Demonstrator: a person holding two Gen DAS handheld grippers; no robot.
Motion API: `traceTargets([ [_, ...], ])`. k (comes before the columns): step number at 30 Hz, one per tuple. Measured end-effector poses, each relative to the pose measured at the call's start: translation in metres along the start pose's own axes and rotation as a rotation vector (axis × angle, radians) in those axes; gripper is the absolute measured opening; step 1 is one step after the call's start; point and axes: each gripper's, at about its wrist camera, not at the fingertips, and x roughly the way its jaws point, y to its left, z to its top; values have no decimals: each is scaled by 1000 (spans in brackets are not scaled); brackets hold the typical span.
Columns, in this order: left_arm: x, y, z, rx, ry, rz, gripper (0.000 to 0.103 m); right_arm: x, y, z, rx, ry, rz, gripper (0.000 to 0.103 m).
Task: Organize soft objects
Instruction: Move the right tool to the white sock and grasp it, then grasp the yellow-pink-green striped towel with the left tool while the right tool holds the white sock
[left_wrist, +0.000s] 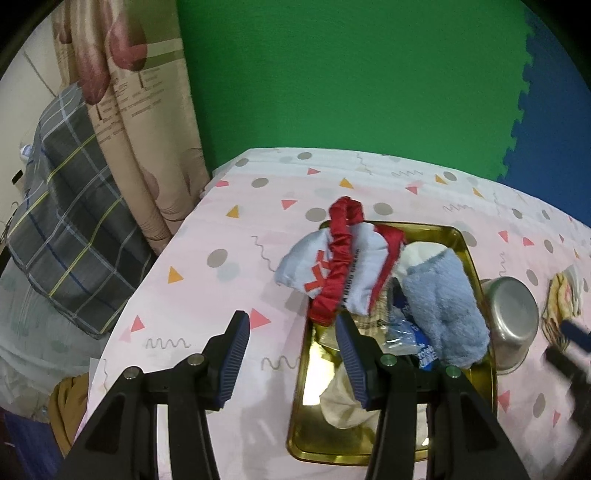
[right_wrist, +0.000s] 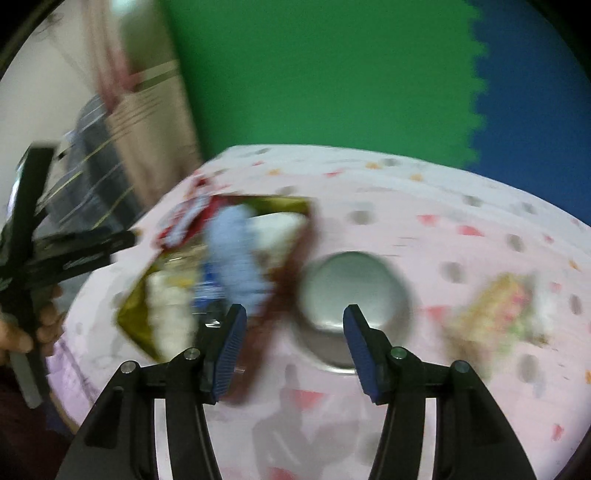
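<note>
Clearly your right gripper (right_wrist: 293, 338) is spread and empty above the metal bowl (right_wrist: 352, 291), and your left gripper (left_wrist: 291, 350) gapes empty by the gold tray (left_wrist: 466, 243). Beyond the bowl lies the yellow patterned cloth (right_wrist: 498, 314): probably light and floppy, so pinch a bunched fold, not an edge.

Towel (left_wrist: 445, 314) in tray (left_wrist: 476, 266), bowl (left_wrist: 513, 321) beside

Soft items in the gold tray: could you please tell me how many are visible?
3: red-trimmed white garment over the far rim, blue fuzzy towel on the right, cream cloth near; others may be hidden.
</note>
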Motion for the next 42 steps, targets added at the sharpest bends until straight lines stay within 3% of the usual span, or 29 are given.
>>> traceTargets([
  [9,-3,-29,-5,64,1,-38,50,-15,-123,-2,146,-5,-242,52],
  [14,-8,-53,-7,113,7,-76,50,-2,-163,-3,195,24,-298,52],
  [25,-28,-123,1,250,-8,-173,50,35,-208,-6,235,53,-363,51],
  [28,-30,-149,2,285,-9,-201,50,39,-218,-10,217,69,-386,41],
  [32,-28,-187,1,343,7,-280,50,38,-222,-13,171,48,-390,30],
  [42,-17,-287,-9,463,64,-489,50,16,-223,-39,100,-6,-431,27],
])
